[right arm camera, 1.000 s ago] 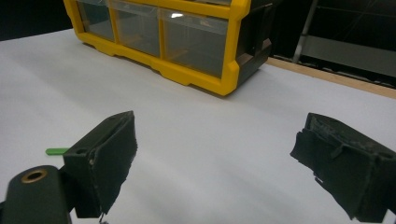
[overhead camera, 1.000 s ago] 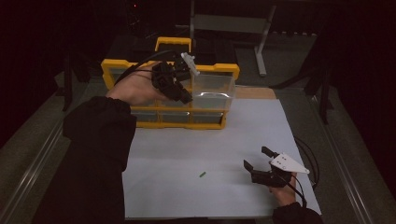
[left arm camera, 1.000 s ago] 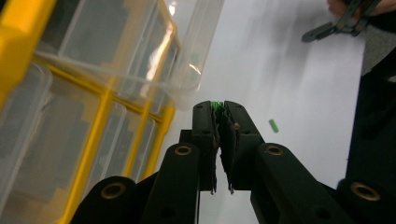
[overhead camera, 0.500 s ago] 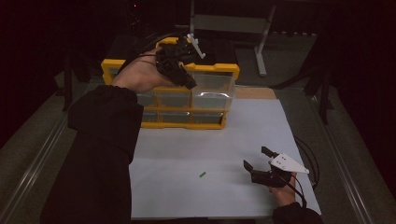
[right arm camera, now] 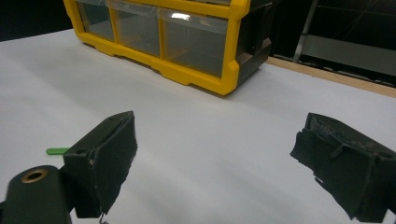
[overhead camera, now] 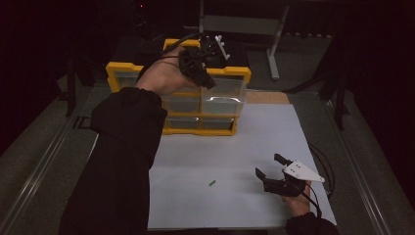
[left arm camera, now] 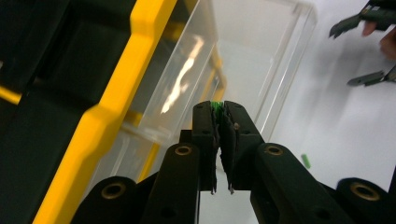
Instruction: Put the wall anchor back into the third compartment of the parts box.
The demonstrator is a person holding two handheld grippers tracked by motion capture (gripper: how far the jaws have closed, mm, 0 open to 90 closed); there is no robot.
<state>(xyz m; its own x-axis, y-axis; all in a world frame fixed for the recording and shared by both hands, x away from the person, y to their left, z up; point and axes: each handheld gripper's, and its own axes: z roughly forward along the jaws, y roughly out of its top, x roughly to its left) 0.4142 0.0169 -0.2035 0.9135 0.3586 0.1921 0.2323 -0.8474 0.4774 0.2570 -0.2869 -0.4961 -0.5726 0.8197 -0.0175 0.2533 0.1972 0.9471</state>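
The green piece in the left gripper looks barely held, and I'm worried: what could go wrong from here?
1. The green piece shows only as a sliver at the tip of the left gripper, so it might slip out before reaching the open clear drawer.
2. The gripper hangs near the yellow frame; a drop there could miss the drawer.

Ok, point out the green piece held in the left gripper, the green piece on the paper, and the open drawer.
Held green piece (left arm camera: 216, 105), left gripper view: tip showing between the shut jaws.
Loose green piece (overhead camera: 212, 183), high view: its middle, lying on the paper.
Open drawer (left arm camera: 285, 60), left gripper view: clear side wall.
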